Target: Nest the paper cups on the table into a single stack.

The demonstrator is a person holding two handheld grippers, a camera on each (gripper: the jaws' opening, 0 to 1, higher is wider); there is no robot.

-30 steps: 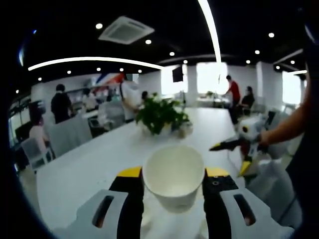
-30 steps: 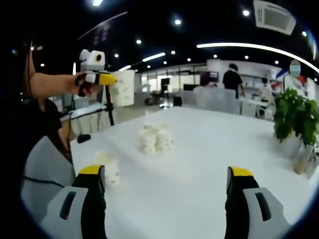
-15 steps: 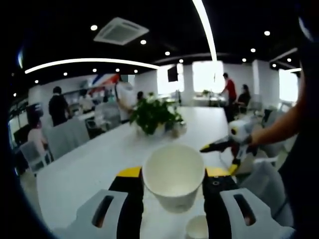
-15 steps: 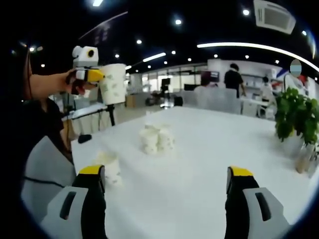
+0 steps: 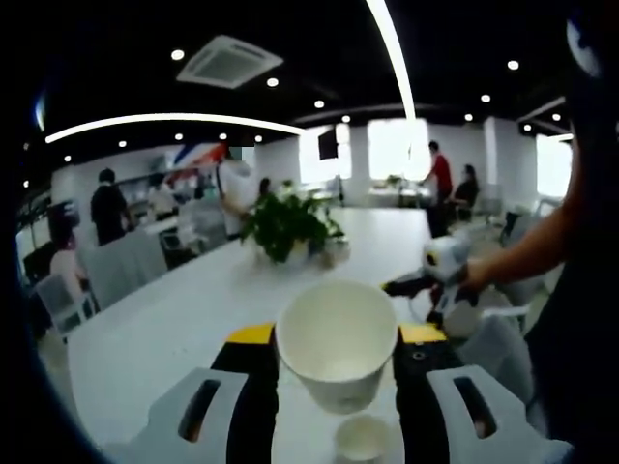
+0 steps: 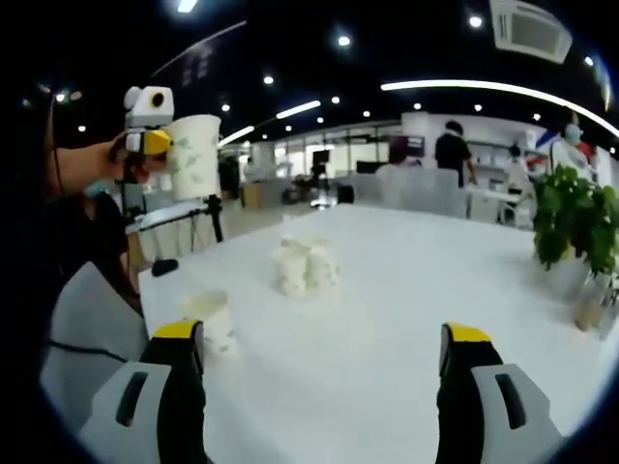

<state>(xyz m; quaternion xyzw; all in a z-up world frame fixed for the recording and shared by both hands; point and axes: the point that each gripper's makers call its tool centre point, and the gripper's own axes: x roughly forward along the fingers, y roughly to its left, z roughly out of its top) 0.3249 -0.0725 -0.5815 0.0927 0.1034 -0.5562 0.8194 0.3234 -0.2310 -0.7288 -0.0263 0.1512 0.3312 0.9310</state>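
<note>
Left gripper (image 5: pixel 337 353): clamped on a white paper cup (image 5: pixel 336 340), one jaw on each side, mouth facing up toward the camera.
Held cup: up in the air, high over the tabletop (image 6: pixel 406 319); seen from the right gripper view too, at the far left (image 6: pixel 193 155).
Just under it: a lone cup (image 5: pixel 361 437) standing open side up on the tabletop, peeking out below the held cup.
Right gripper (image 6: pixel 324 362): jaws wide apart, nothing between them, low over the tabletop.
Near the right gripper: the lone cup again (image 6: pixel 213 322), close to its left jaw.
Further out: a little bunch of cups (image 6: pixel 305 266) standing together in the middle of the tabletop.
Far off: a green plant (image 6: pixel 571 224) at the tabletop edge, people walking about behind.
Task so far: looks just begun; no real stack yet.
Could go wrong: held cup coming down crooked and knocking the lone cup over.
Could go wrong too: squeezing too hard and squashing the soft paper, so no snug fit.
</note>
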